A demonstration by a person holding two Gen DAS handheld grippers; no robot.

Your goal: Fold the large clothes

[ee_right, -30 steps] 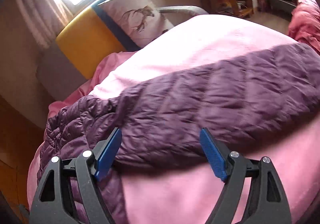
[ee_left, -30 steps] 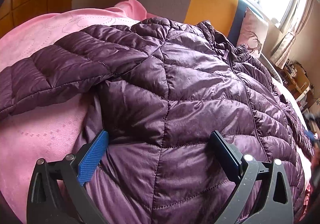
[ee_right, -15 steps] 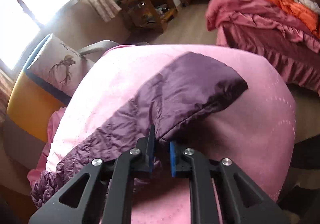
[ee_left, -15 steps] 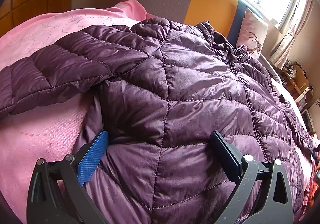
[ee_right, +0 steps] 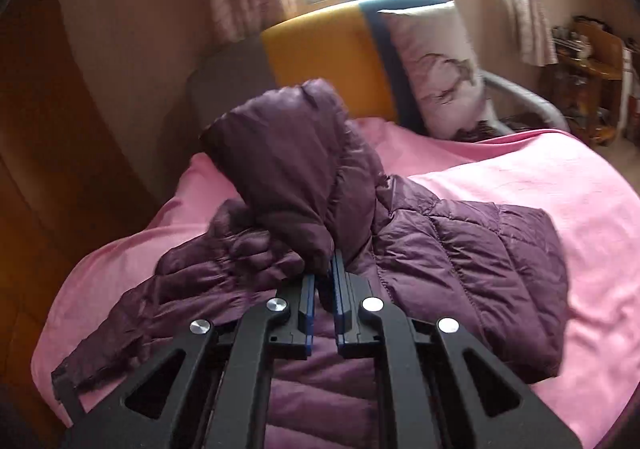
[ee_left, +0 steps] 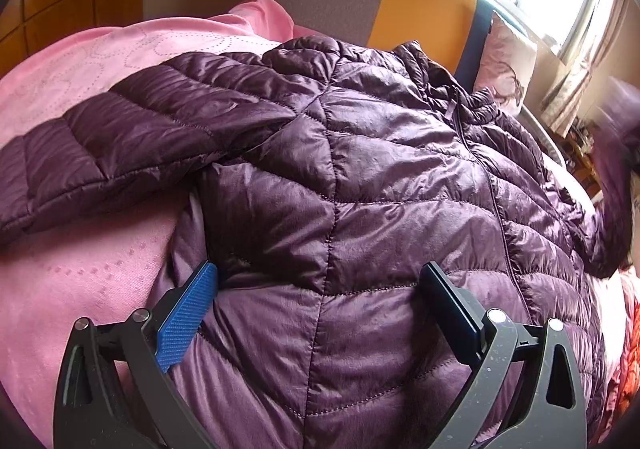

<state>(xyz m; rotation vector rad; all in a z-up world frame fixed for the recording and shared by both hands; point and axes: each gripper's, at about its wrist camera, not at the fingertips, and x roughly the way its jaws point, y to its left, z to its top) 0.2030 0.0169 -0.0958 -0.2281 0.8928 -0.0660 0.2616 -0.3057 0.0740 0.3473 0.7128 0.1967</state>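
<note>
Now we have the purple quilted jacket [ee_left: 360,177] spread front-up on the bed [ee_left: 72,281], its collar toward the headboard [ee_right: 320,49] and pillow [ee_right: 436,69]. Our right tongs [ee_right: 324,289] are clamped on the end of one sleeve [ee_right: 288,169], which stands lifted above the jacket's body and folds back toward it; the pads have only just come together on it, and the fabric bunches right at their tips. Our left tongs [ee_left: 320,305] hang wide apart low over the jacket near the hem, one blue pad [ee_left: 188,317] at the side seam, gripping nothing; whether they press on the cloth we cannot tell.

As we judge it, the step in hand is bringing this sleeve across the chest. To do it well, we should carry the cuff in a low arc rather than high, so the slippery shell does not drag the shoulder off line. We want the fold to hinge at the armhole seam, the sleeve landing flat and roughly level across the front, its cuff inside the jacket's outline. The left tongs can usefully bear down on the body so it does not slide on the pink cover. The grip looks shallow, so a steady pull is safer than a snatch; puffy filling springs back, and we should lay the sleeve down and let go only once it rests.
</note>
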